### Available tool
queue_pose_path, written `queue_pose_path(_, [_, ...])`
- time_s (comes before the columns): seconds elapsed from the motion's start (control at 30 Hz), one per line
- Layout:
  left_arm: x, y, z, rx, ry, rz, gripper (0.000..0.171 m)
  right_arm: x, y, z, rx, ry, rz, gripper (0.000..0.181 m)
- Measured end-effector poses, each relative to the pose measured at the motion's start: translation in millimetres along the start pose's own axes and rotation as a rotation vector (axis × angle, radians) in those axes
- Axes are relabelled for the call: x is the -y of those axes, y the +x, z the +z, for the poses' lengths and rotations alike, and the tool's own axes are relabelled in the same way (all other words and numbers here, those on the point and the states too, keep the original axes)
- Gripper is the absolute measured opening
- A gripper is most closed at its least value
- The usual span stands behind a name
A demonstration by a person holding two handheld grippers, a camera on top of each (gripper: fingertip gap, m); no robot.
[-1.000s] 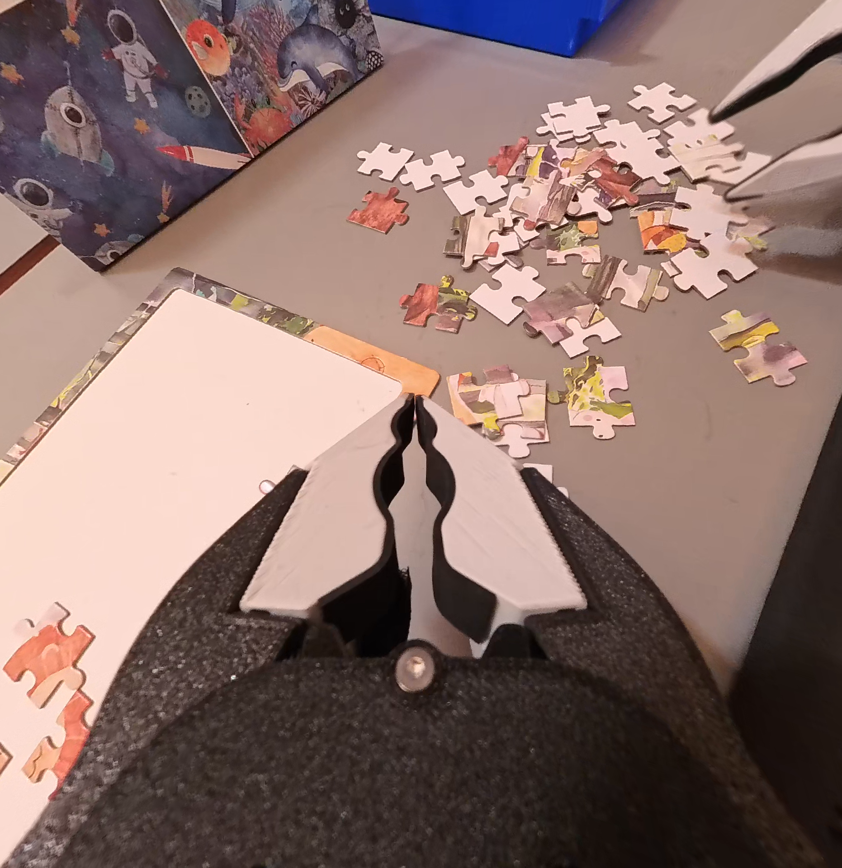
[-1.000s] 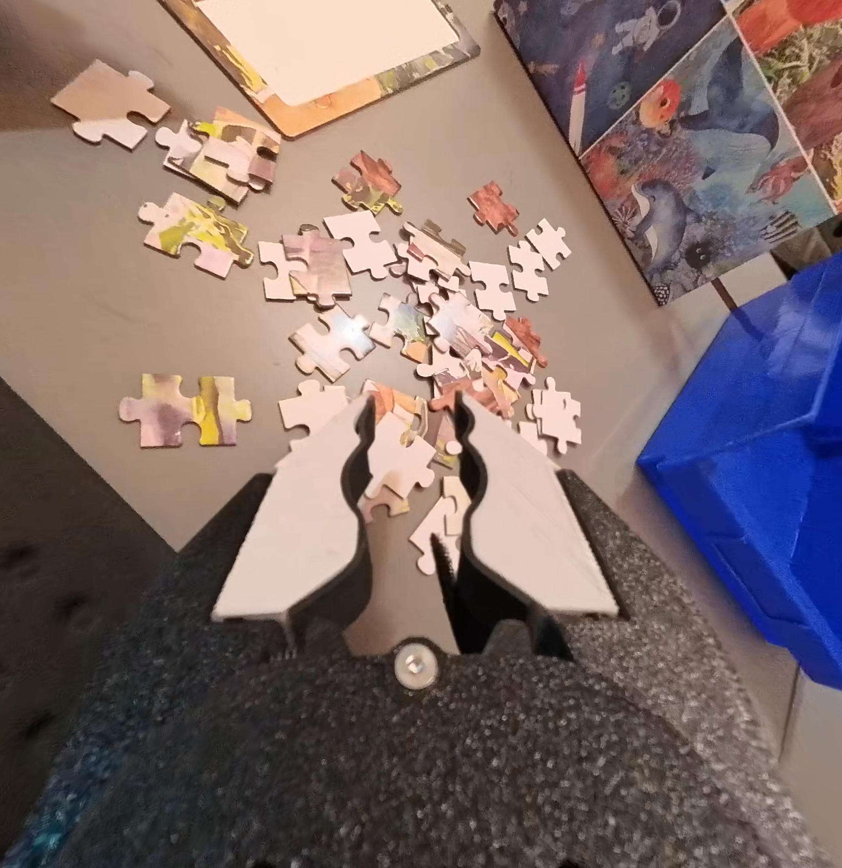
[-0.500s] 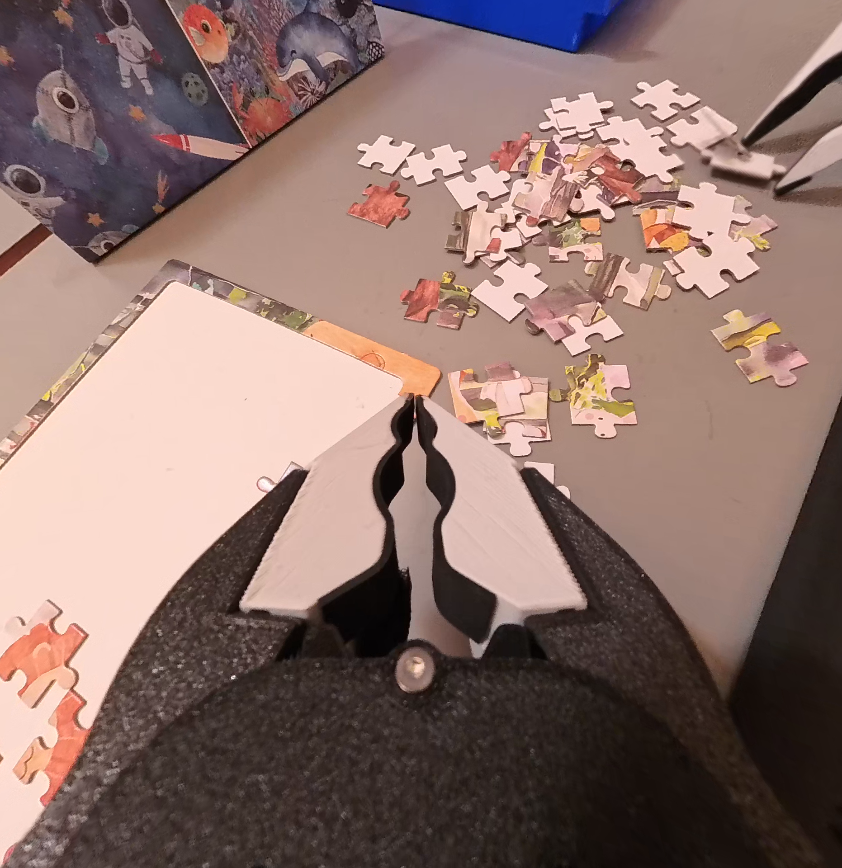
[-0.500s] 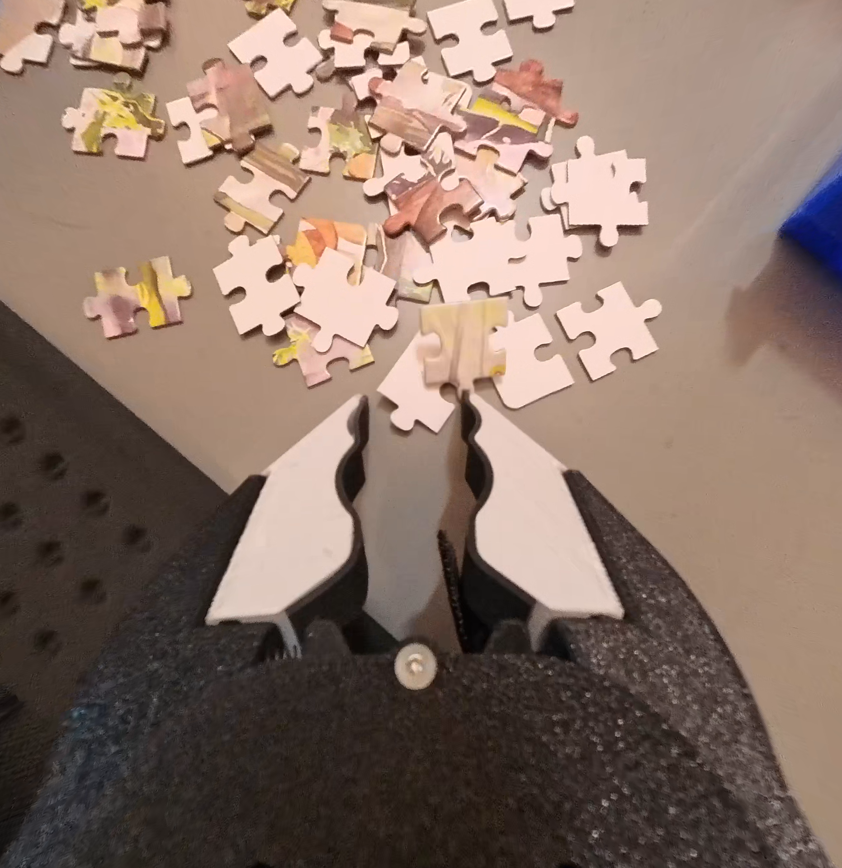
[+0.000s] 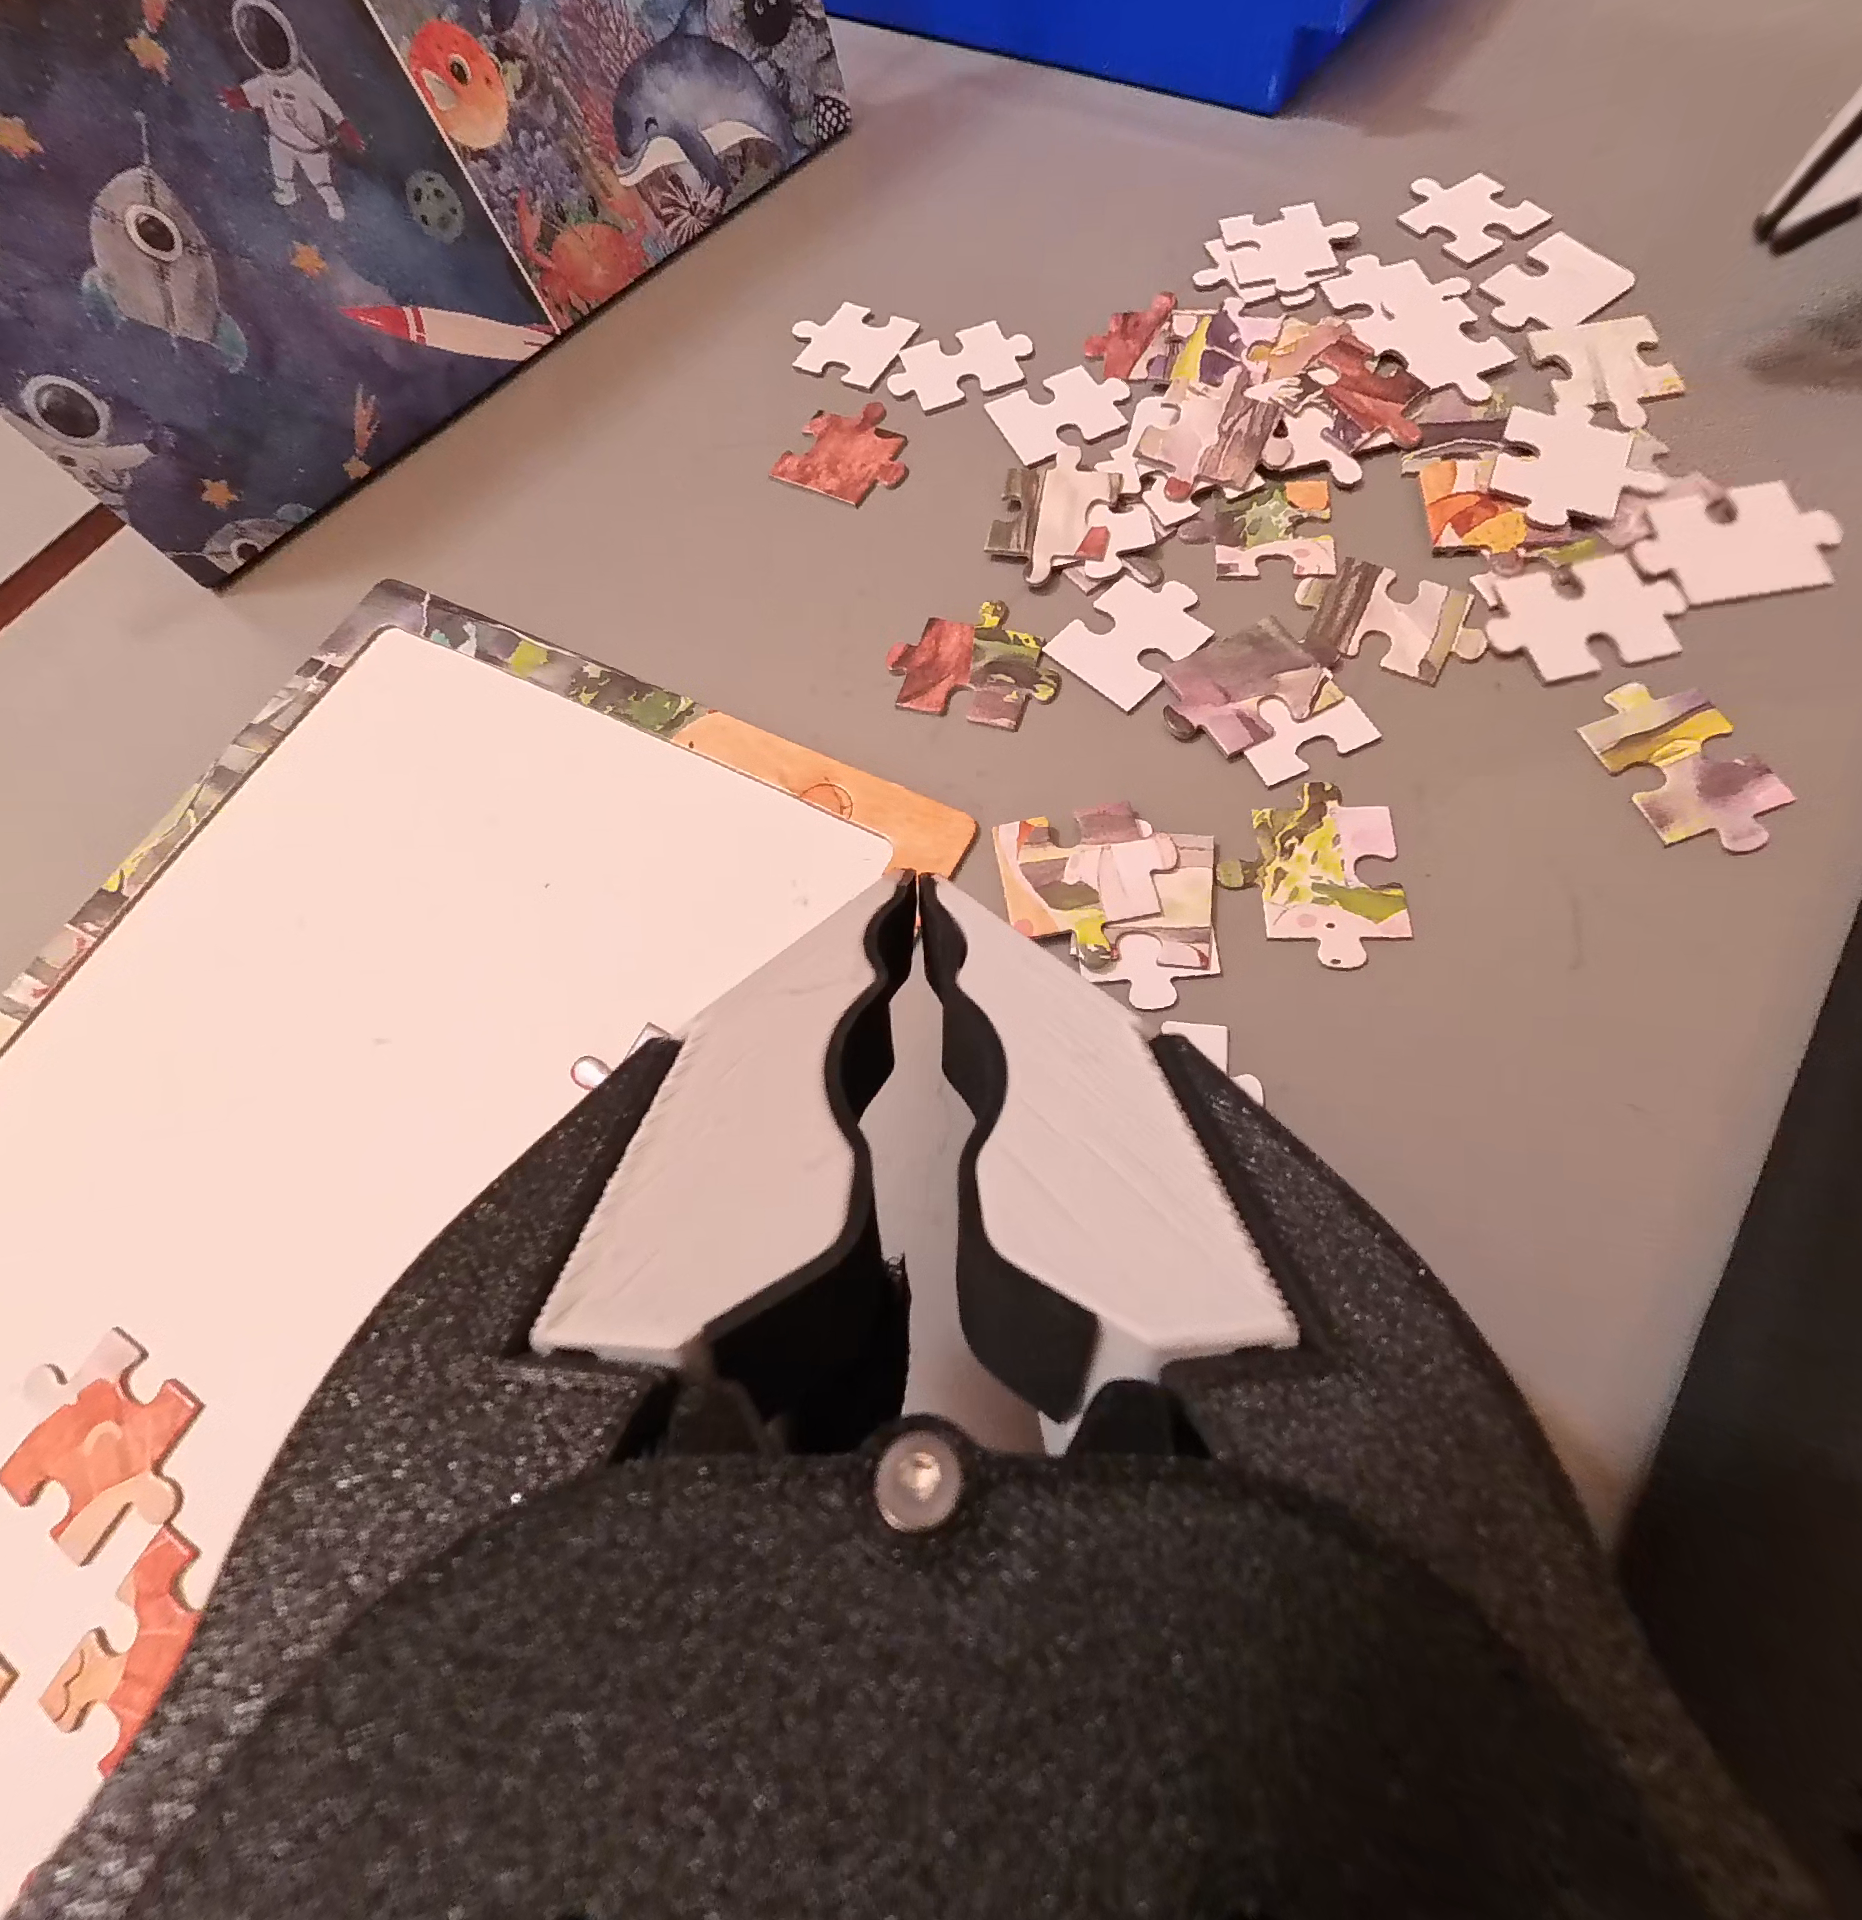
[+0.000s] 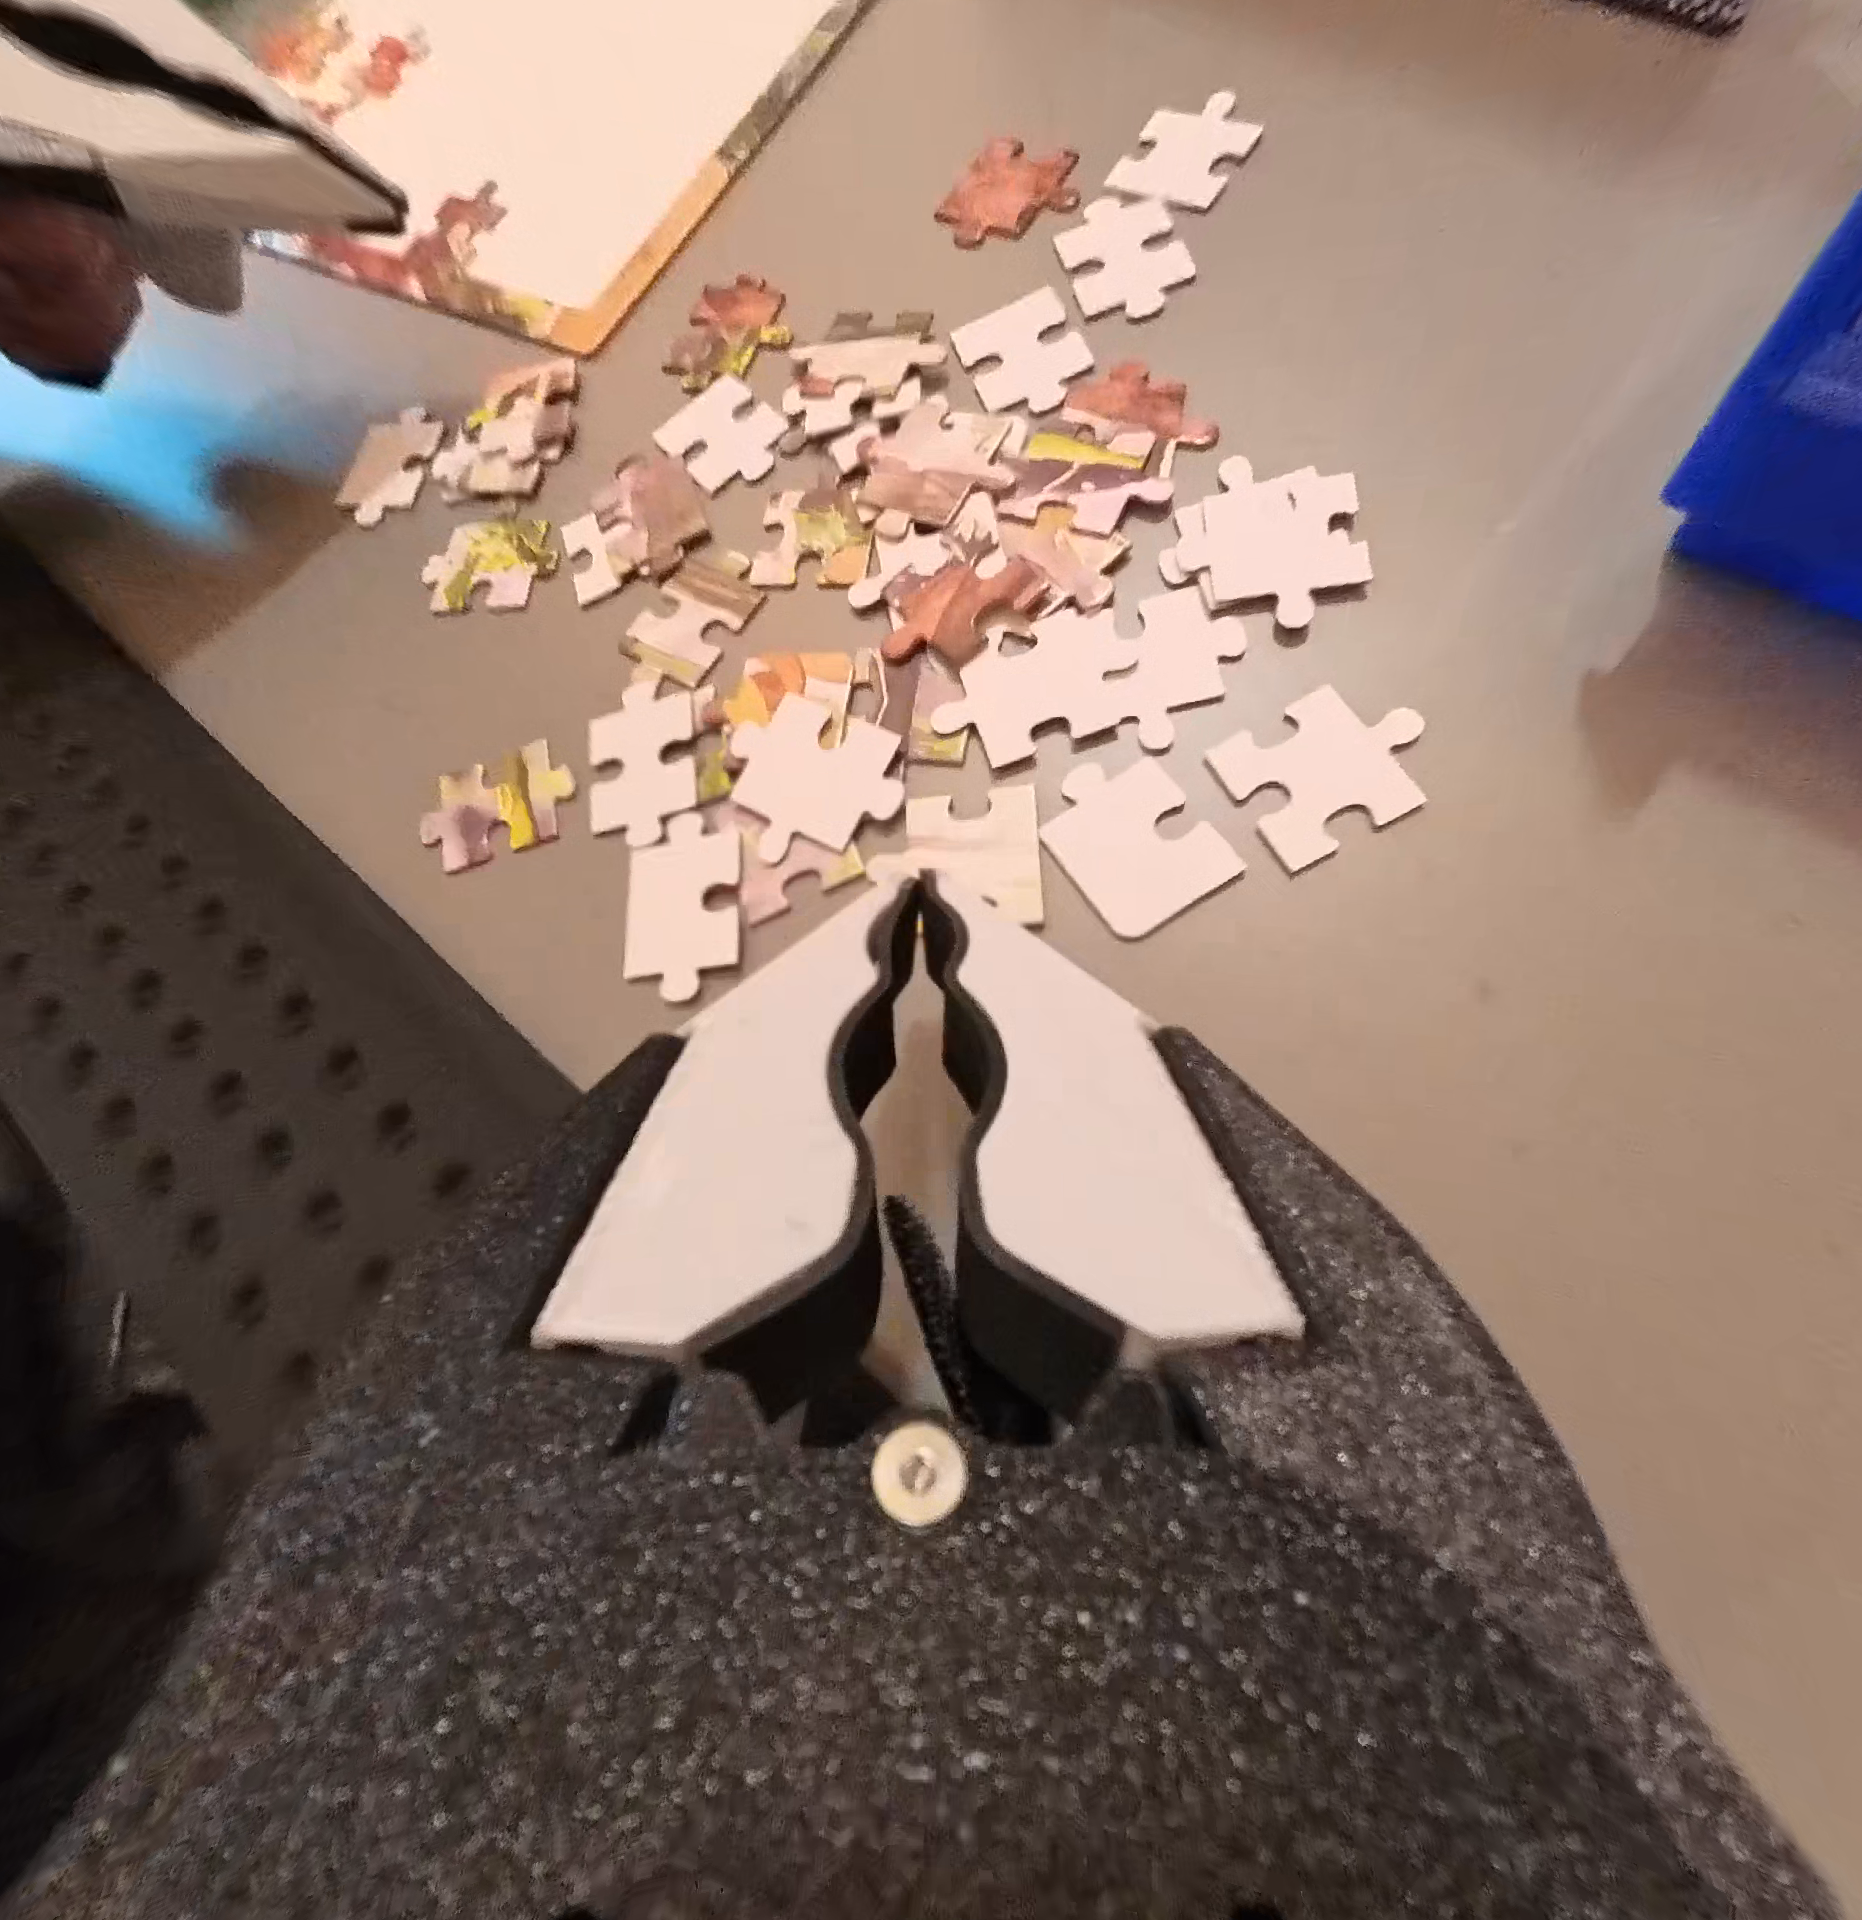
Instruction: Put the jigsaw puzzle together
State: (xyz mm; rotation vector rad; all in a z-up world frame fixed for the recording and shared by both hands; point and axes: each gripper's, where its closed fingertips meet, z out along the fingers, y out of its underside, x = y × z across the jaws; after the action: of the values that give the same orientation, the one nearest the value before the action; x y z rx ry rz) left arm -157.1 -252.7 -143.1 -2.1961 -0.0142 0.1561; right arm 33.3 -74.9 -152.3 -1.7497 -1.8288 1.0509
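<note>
Left gripper: jaws closed, empty, over the white puzzle tray with printed border on the grey table. Right gripper: jaws pressed together; whether they pinch the pale streaked puzzle piece at their tips cannot be told. Loose cardboard puzzle pieces: heaped beside the tray. Orange fitted pieces: inside the tray.
</note>
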Motion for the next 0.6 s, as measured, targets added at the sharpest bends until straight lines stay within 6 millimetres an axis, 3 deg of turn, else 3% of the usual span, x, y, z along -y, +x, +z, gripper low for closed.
queue_pose_path(0.03, [-0.2,0.1,0.3,0.001,-0.001,0.003,0.000,-5.2,-7.9,0.5,0.022,-0.044,-0.015,0.001])
queue_pose_path(0.13, [-0.8,-0.1,0.5,0.002,-0.003,0.003,0.000,-18.3,-45.4,6.4,0.091,-0.200,-0.087,0.028])
queue_pose_path(0.23, [-1.0,-0.1,0.6,0.003,-0.004,0.004,0.000,-23.9,-60.1,17.4,0.034,-0.293,-0.219,0.030])
queue_pose_path(0.4, [-1.7,0.6,1.0,0.003,-0.008,0.010,0.000,-30.9,-58.6,32.3,-0.105,-0.439,-0.286,0.034])
queue_pose_path(0.6, [-1.9,1.6,1.5,0.003,-0.010,0.017,0.000,-31.6,-59.1,32.4,-0.076,-0.430,-0.227,0.031])
